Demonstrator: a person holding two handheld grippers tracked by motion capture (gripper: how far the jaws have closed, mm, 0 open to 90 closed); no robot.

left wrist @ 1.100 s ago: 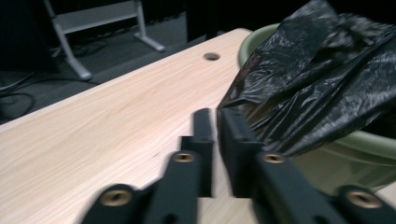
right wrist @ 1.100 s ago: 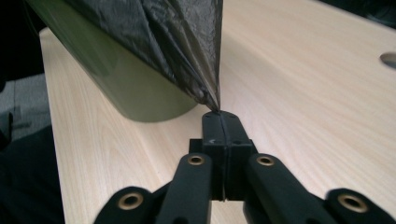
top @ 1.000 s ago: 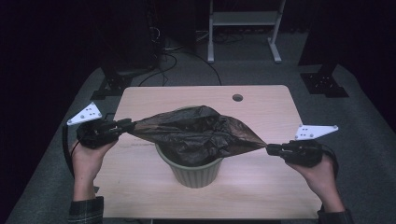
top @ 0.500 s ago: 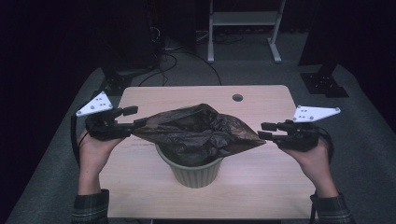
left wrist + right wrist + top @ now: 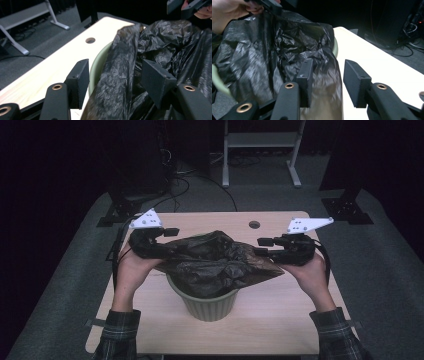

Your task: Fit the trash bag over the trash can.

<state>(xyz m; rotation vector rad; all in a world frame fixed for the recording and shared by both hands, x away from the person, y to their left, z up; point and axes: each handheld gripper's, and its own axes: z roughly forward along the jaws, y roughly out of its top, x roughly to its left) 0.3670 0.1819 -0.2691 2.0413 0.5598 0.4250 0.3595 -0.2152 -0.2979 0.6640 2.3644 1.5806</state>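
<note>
2 tools are seen in the high view, the left tool (image 5: 167,236) at centre left of the frame and the right tool (image 5: 263,246) at centre right, each held in a hand of the person whose plaid sleeves enter from the bottom edge. In the left gripper view, the jaws of the left tool (image 5: 113,82) are spread apart, and a fold of the black bag (image 5: 160,50) passes up between them without being pinched. In the right gripper view, the jaws of the right tool (image 5: 325,82) are likewise released, with the bag's edge (image 5: 274,45) lying against the inner face of the left-hand jaw and a gap left towards the other jaw. The black bag (image 5: 215,262) is seen in the middle of the high view, crumpled and draped over the mouth of a green pot (image 5: 207,305), whose rim is partly covered. The pot is stood on the pale wooden desk (image 5: 280,320) in the lower centre of the frame. A round hole (image 5: 254,225) is seen in the desk at upper right of the bag. A white frame (image 5: 260,142) is seen on the floor at the top of the frame.
</note>
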